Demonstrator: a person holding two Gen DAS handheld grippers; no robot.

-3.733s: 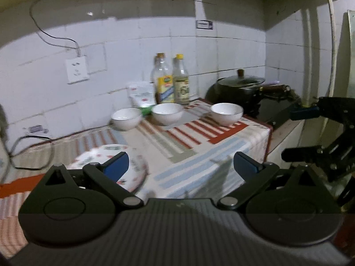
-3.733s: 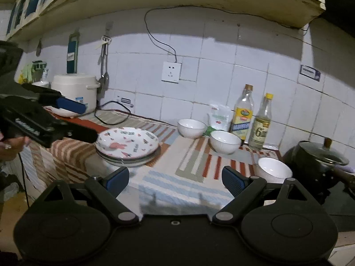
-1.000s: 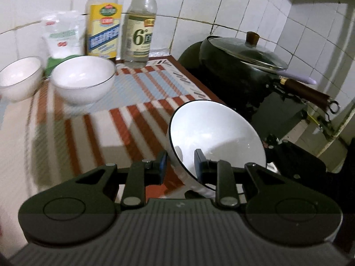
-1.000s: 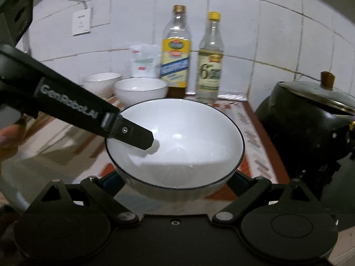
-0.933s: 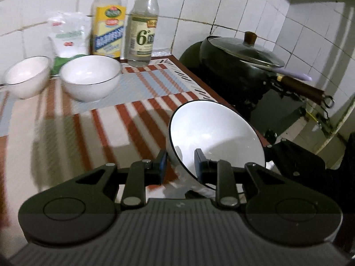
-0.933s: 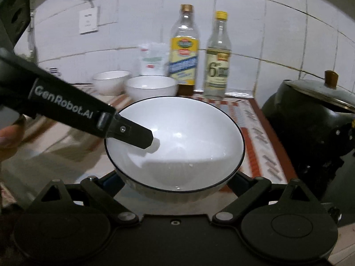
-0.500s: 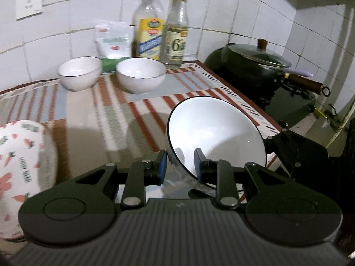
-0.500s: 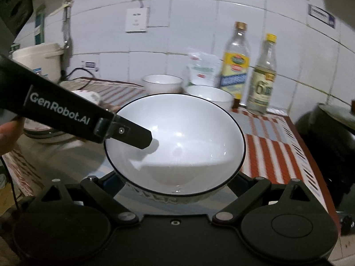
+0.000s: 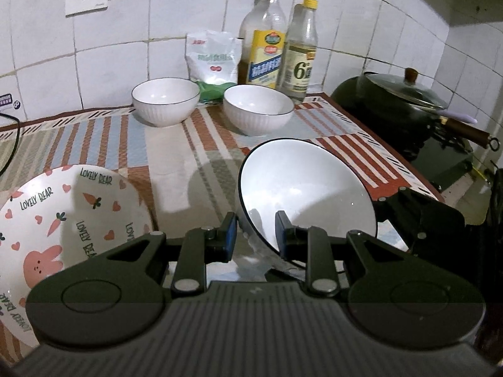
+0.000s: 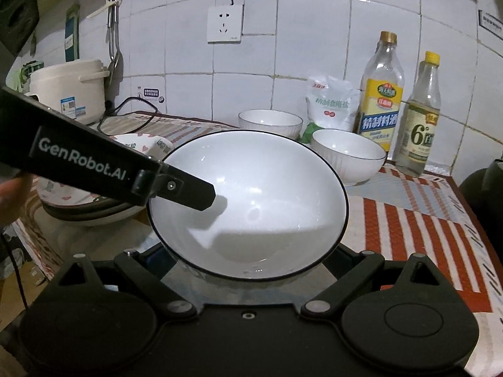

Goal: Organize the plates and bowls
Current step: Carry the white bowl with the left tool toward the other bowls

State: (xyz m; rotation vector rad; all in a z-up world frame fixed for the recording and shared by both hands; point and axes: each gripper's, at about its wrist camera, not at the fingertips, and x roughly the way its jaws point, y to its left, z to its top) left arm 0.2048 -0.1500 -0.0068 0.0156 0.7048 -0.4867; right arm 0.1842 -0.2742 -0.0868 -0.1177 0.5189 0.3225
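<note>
The counter [image 9: 176,144] wears a cloth striped in red, blue and beige, set against white wall tiles. At its left edge lie stacked plates [image 9: 63,220]; the top one is white, printed with carrots, hearts, a pink rabbit and "LOVELY BEAR". A dark lidded pot [image 9: 396,106] stands at the right on the stove.

Above the cloth's near edge, lifted and tilted, hangs the held bowl [image 9: 305,194]: glossy white inside, thin black rim, ribbed outer wall. The left gripper [image 9: 255,235] is clamped on its rim, one pad inside, one outside. The right gripper [image 10: 248,251] sits beneath the bowl, fingers spread either side of the base; whether its pads press the wall I cannot tell.

Two more white ribbed bowls rest near the wall, one left [image 9: 165,100], one right [image 9: 257,108], apart from each other. Behind them stand two bottles [image 9: 283,47] and a white bag [image 9: 212,58].
</note>
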